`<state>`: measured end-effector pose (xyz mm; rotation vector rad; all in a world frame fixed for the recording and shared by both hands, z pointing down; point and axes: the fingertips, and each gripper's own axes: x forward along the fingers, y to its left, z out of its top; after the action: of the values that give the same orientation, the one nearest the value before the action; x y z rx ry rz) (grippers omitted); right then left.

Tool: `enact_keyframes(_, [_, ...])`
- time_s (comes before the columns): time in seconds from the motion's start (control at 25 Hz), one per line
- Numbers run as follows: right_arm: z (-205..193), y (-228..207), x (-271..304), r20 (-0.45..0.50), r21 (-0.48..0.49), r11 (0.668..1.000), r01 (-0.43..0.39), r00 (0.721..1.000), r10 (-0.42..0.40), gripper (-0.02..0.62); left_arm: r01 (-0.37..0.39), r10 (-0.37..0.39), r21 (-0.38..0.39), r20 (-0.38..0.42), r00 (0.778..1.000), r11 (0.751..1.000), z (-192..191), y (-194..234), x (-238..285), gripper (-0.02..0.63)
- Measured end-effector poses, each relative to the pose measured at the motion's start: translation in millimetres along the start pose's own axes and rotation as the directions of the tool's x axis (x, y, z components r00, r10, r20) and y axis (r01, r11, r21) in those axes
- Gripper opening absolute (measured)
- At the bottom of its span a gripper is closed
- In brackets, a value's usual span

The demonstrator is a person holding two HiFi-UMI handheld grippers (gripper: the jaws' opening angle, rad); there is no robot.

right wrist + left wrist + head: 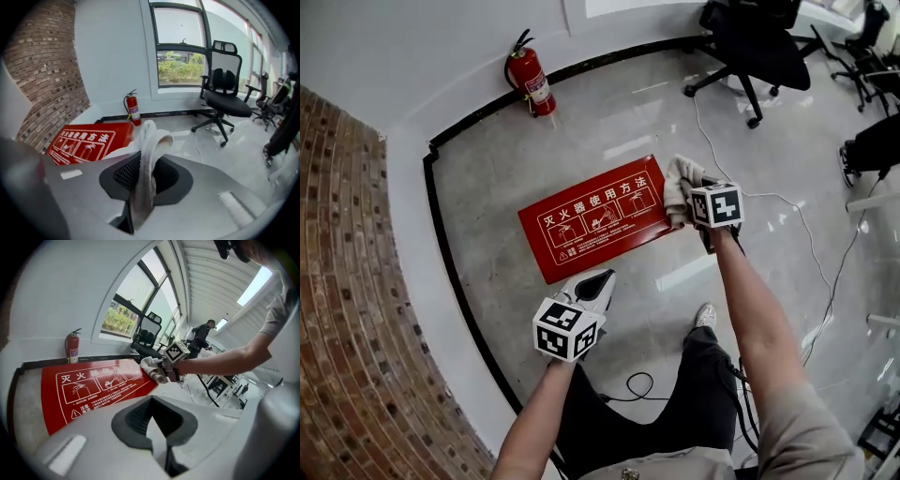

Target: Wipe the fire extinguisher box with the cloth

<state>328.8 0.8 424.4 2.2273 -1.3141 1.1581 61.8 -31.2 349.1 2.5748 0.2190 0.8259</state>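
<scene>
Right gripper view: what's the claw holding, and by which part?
The right claw is shut on a white terry cloth. It pinches a bunched fold, and a loop sticks out past the jaws. The left claw is shut and holds nothing.

- The fire extinguisher box (pixel 595 217) is bright red, with white characters and white-outlined pictograms.
- The cloth (pixel 679 181) is off-white, a bit greyish in the folds.
- The left gripper (pixel 598 279) is pale grey with dark inner pads. Its cube carries black-and-white square markers, and so does the cube on the right gripper (pixel 692 195).
- The fire extinguisher (pixel 531 82) is red, with a black hose and a pale label.
- The brick wall (pixel 347 281) is reddish brown with light mortar lines.
- The floor (pixel 656 112) is glossy grey, edged by a black strip.
- The office chair (pixel 755 47) is black.
</scene>
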Motion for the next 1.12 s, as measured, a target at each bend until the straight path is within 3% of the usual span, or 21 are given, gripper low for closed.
enact_keyframes(0.08, [-30, -22, -18, -0.006, 0.058, 0.995, 0.078, 0.997, -0.078, 0.081, 0.060, -0.058, 0.054, -0.030, 0.998, 0.997, -13, -7, 1, 0.000])
enact_keyframes(0.2, [-58, -34, -60, 0.068, 0.136, 0.972, 0.191, 0.977, -0.202, 0.081, 0.152, -0.144, 0.126, -0.069, 0.987, 0.980, -35, -13, -5, 0.000])
enact_keyframes(0.36, [-89, -23, -111, 0.167, 0.269, 0.909, 0.318, 0.914, -0.369, 0.081, 0.248, -0.231, 0.168, -0.117, 0.966, 0.954, -59, -10, -18, 0.001])
enact_keyframes(0.44, [-102, -12, -120, 0.188, 0.282, 0.888, 0.362, 0.887, -0.422, 0.081, 0.260, -0.240, 0.186, -0.125, 0.963, 0.948, -65, -5, -19, 0.001])
enact_keyframes(0.52, [-116, 3, -113, 0.203, 0.254, 0.891, 0.377, 0.880, -0.430, 0.080, 0.259, -0.237, 0.203, -0.125, 0.963, 0.944, -74, 0, -17, 0.001])
enact_keyframes(0.68, [-131, 36, -83, 0.331, 0.214, 0.937, 0.275, 0.882, -0.334, 0.081, 0.244, -0.225, 0.207, -0.111, 0.968, 0.947, -110, 8, -6, 0.000])
enact_keyframes(0.84, [-117, 68, -58, 0.512, 0.055, 0.988, 0.141, 0.846, -0.149, 0.081, 0.187, -0.178, 0.232, -0.060, 0.982, 0.955, -139, 20, 19, 0.001])
enact_keyframes(0.96, [-119, 94, -52, 0.578, -0.078, 0.993, 0.091, 0.816, -0.029, 0.078, 0.148, -0.147, 0.238, -0.021, 0.989, 0.960, -160, 27, 30, 0.001])
enact_keyframes(1.12, [-118, 142, -45, 0.631, -0.242, 0.970, 0.033, 0.765, 0.131, 0.078, 0.053, -0.067, 0.220, 0.055, 0.996, 0.974, -174, 47, 29, 0.001])
